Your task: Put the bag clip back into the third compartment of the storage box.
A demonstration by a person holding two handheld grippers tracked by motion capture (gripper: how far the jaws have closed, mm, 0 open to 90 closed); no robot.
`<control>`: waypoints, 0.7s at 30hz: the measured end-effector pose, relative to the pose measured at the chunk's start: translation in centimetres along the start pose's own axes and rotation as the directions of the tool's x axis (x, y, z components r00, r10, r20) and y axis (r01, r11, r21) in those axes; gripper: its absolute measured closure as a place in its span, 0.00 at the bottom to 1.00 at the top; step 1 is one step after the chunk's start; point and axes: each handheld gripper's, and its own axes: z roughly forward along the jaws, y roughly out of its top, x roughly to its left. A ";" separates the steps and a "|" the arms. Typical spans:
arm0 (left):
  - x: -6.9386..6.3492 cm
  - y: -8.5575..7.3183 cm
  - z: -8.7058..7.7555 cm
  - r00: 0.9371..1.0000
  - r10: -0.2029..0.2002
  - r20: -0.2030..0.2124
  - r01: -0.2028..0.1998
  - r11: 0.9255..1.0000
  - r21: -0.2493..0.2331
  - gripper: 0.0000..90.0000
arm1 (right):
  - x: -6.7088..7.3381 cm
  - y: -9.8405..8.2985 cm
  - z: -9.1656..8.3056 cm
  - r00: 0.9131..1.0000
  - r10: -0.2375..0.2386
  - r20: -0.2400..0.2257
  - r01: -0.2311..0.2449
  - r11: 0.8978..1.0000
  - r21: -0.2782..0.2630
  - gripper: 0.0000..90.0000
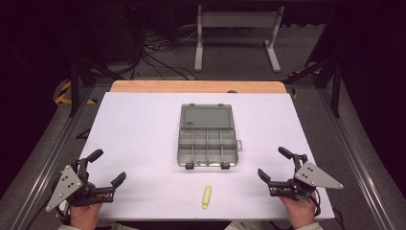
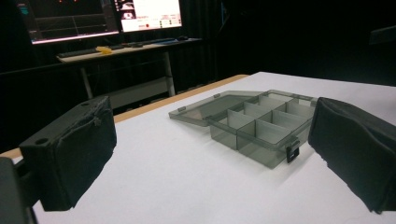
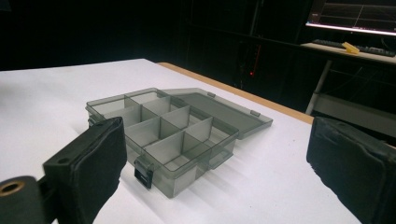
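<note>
High view: my left gripper (image 1: 106, 168) rests at the table's 7 o'clock corner, jaws spread wide apart with nothing between them. My right gripper (image 1: 273, 164) sits at 5 o'clock, jaws likewise wide apart and empty. At the centre of the white table (image 1: 139, 134) lies the translucent grey plastic compartment box (image 1: 208, 142), its hinged lid folded flat toward 12 o'clock and its divided compartments exposed. A small yellow stick-shaped piece (image 1: 206, 197) lies flat at 6 o'clock of the box, near the table's front edge, well apart from both grippers. Left gripper view: the box (image 2: 254, 123) stands ahead at 1 o'clock. Right gripper view: the box (image 3: 173, 133) lies ahead at 11 o'clock.
</note>
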 end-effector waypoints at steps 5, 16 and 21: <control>0.0 0.0 0.1 1.000 0.003 0.002 -0.003 1.000 0.005 0.02 | 0.2 0.2 0.0 1.000 0.002 -0.011 -0.002 1.000 0.011 0.07; 0.0 0.0 0.0 1.000 0.001 -0.003 -0.001 1.000 0.004 0.02 | 0.2 0.2 0.2 1.000 -0.001 -0.017 0.001 1.000 0.012 0.07; 0.0 0.0 0.1 1.000 0.005 -0.001 -0.005 1.000 0.006 0.02 | 0.2 0.2 0.1 1.000 0.012 -0.017 -0.011 1.000 0.017 0.07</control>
